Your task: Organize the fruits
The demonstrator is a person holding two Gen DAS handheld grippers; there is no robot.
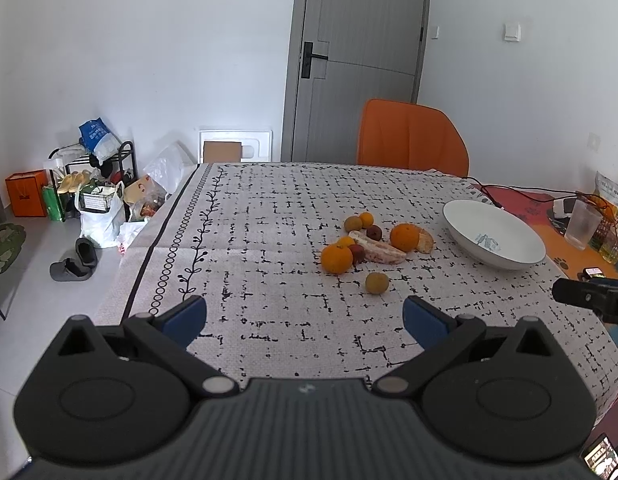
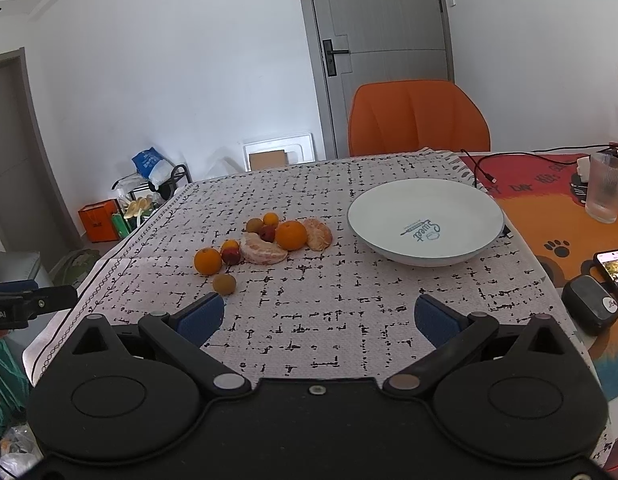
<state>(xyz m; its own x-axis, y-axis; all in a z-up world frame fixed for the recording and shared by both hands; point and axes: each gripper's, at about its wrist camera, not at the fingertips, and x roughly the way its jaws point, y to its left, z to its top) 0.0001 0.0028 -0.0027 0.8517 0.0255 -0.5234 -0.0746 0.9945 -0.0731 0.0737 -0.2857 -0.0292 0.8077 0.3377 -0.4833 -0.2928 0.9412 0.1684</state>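
Observation:
A cluster of fruit lies mid-table on the patterned cloth: two oranges, a peeled citrus piece, a peeled half, small red fruits and small brownish fruits. An empty white bowl stands to the right of them. My left gripper is open and empty, short of the fruit. My right gripper is open and empty, near the table's front, between fruit and bowl.
An orange chair stands at the far table edge. A clear glass, a phone, a black case and cables lie on the orange mat to the right. Bags and a shoe rack stand on the floor at left.

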